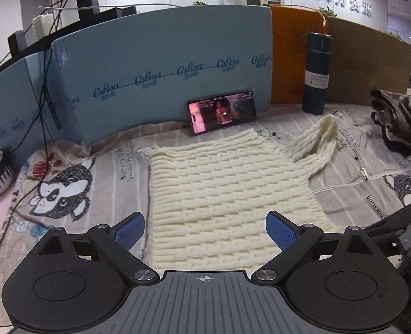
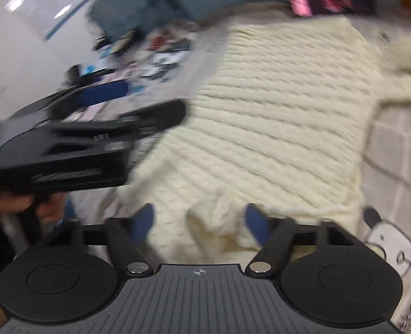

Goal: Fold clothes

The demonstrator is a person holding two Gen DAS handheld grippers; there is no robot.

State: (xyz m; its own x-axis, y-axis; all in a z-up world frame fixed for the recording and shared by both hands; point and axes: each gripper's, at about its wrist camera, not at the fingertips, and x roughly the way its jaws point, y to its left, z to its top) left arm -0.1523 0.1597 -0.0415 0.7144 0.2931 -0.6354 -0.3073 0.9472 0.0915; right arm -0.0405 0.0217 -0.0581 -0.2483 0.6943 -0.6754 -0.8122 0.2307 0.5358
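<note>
With both tools standing apart and nothing clamped, the cream knit sweater (image 1: pixel 227 192) lies flat on the tabletop sheet (image 1: pixel 110 178). Risk: right tool (image 2: pixel 199 220) pinches only the raised ridge; left tool (image 1: pixel 205 228) snags the cable (image 1: pixel 29 192).

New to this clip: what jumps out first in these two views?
The cream cable-knit sweater lying flat mid-table on the cartoon-print sheet, one sleeve angled off to the right. Behind it, a lit phone leans against the blue board, with a dark vacuum bottle to its right. Both grippers, left and right, stand open over the sweater's near edge.
</note>
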